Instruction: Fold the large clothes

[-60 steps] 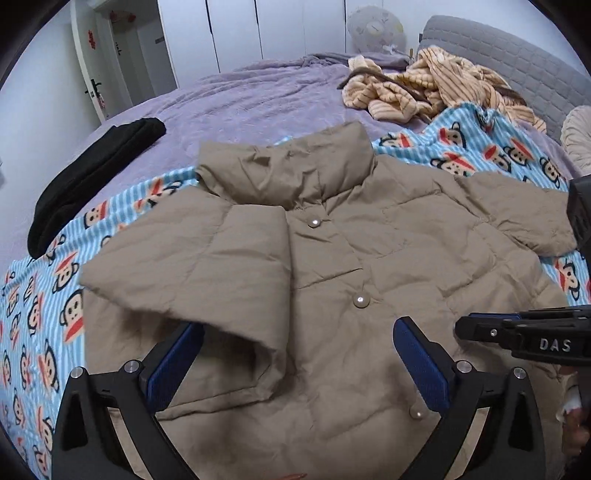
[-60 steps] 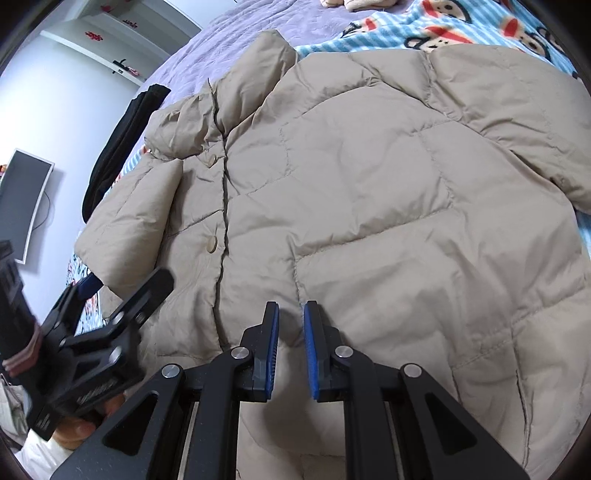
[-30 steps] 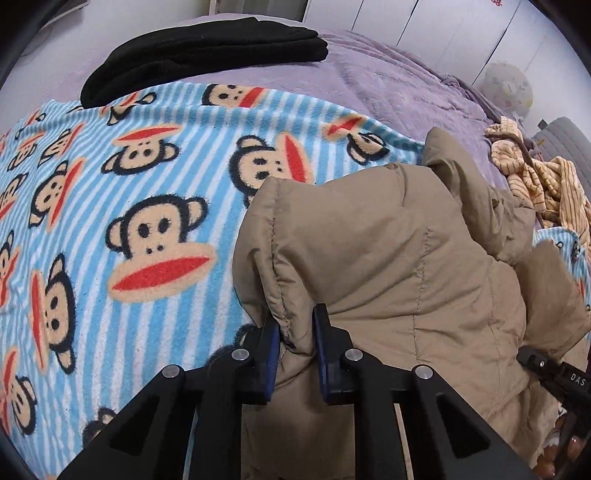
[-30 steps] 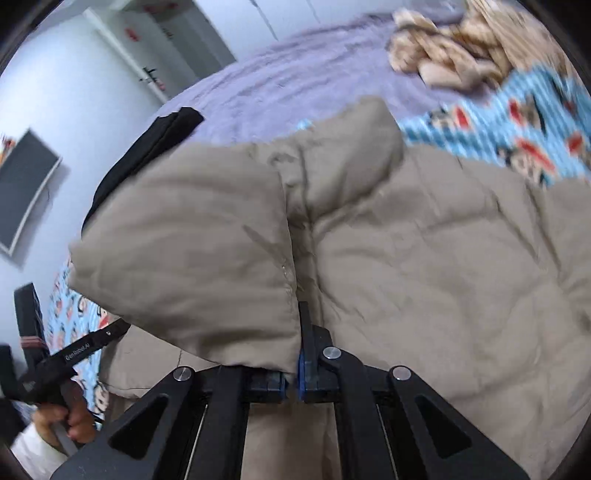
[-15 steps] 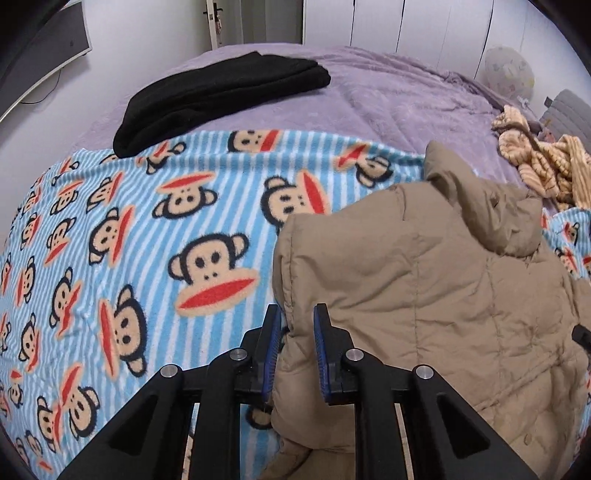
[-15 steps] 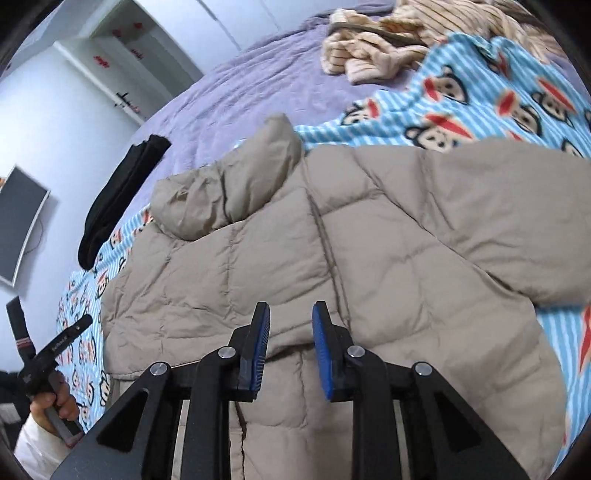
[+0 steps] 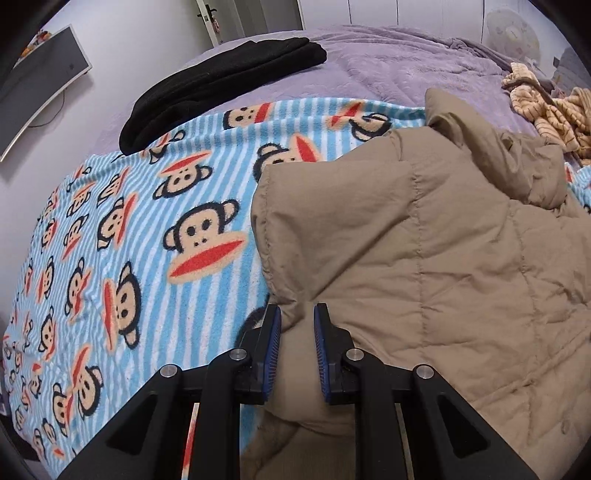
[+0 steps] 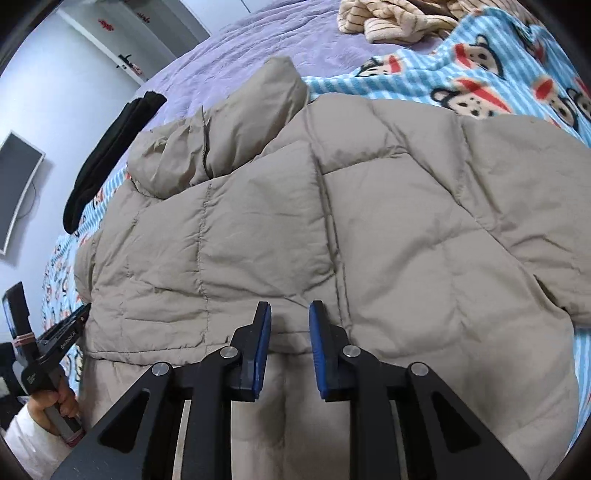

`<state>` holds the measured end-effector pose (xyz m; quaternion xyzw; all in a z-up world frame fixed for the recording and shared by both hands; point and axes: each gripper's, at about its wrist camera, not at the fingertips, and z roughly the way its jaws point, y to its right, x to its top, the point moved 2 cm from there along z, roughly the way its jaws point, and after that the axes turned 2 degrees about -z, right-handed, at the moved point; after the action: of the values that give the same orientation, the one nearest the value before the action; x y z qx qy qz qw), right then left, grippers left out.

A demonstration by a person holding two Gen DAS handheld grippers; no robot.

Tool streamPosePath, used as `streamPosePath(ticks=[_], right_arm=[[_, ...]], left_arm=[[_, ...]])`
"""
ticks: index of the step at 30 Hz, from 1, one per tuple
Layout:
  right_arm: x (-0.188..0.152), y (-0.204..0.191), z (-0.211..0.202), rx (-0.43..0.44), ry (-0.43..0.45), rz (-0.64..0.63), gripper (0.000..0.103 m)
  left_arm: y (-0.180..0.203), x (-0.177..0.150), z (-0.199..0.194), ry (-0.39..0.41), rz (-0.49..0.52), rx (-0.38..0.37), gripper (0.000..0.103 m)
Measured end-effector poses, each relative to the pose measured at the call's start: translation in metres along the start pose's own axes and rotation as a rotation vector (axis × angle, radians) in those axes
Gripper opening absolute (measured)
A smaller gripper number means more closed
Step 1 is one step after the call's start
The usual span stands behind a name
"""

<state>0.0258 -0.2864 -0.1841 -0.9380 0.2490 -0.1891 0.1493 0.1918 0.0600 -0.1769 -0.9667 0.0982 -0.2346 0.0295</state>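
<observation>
A large tan puffer jacket [image 7: 424, 258] lies on the monkey-print blanket [image 7: 129, 240], its left side folded over onto its front [image 8: 229, 240]. My left gripper [image 7: 297, 314] is shut on the jacket's folded left edge, with tan fabric bunched between its blue pads. In the right wrist view that same left gripper [image 8: 62, 332] shows at the jacket's left edge, held by a hand [image 8: 59, 402]. My right gripper [image 8: 290, 310] hovers open over the lower edge of the folded panel, its pads clear of the fabric.
A folded black garment [image 7: 221, 81] lies at the far left on the purple bedspread [image 7: 388, 59]. A crumpled beige striped garment [image 8: 399, 18] sits beyond the collar. A monitor [image 7: 40, 85] hangs on the left wall. Bare blanket stretches left of the jacket.
The right gripper let go of the folded jacket side, opened and drew back; the panel now rests flat on the front. The left gripper kept its hold and shifted a little.
</observation>
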Motion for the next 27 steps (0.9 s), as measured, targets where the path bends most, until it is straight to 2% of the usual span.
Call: streamPosePath(ticks=[5,8,11,12,13,14,15,16,18,21,24,26,27], right_arm=[[-0.019,0.040,-0.033,0.055,-0.003,0.138,0.027],[-0.033,0.059,-0.046,0.063,-0.009,0.203,0.038],[-0.046,0.075,-0.059,0.062,-0.003,0.247,0.041],[-0.050,0.079,-0.062,0.063,-0.003,0.259,0.041],[-0.054,0.084,-0.065,0.068,-0.002,0.276,0.042],[-0.058,0.088,-0.068,0.075,0.000,0.293,0.042],[-0.061,0.092,-0.071,0.079,0.002,0.306,0.042],[-0.063,0.096,-0.074,0.079,0.005,0.314,0.043],[-0.069,0.105,-0.083,0.075,0.017,0.329,0.047],[-0.075,0.118,-0.096,0.079,0.032,0.345,0.051],[-0.081,0.135,-0.106,0.074,0.044,0.365,0.060],[-0.084,0.148,-0.113,0.082,0.061,0.386,0.073],[-0.086,0.155,-0.117,0.097,0.069,0.400,0.076]], left_arm=[[0.032,-0.014,-0.030,-0.037,0.010,-0.125,0.020],[0.063,-0.024,-0.044,-0.056,0.047,-0.180,0.020],[0.095,-0.035,-0.055,-0.075,0.089,-0.210,0.020],[0.106,-0.038,-0.058,-0.086,0.103,-0.210,0.026],[0.115,-0.042,-0.059,-0.100,0.116,-0.207,0.043],[0.123,-0.045,-0.063,-0.109,0.121,-0.207,0.091],[0.128,-0.048,-0.070,-0.094,0.114,-0.205,0.103],[0.134,-0.049,-0.078,-0.056,0.113,-0.211,0.103],[0.149,-0.052,-0.088,-0.049,0.151,-0.211,0.103],[0.162,-0.054,-0.094,-0.051,0.154,-0.223,0.103],[0.177,-0.058,-0.096,-0.051,0.166,-0.207,0.103],[0.188,-0.062,-0.096,-0.045,0.182,-0.195,0.103],[0.195,-0.064,-0.096,-0.055,0.192,-0.206,0.103]])
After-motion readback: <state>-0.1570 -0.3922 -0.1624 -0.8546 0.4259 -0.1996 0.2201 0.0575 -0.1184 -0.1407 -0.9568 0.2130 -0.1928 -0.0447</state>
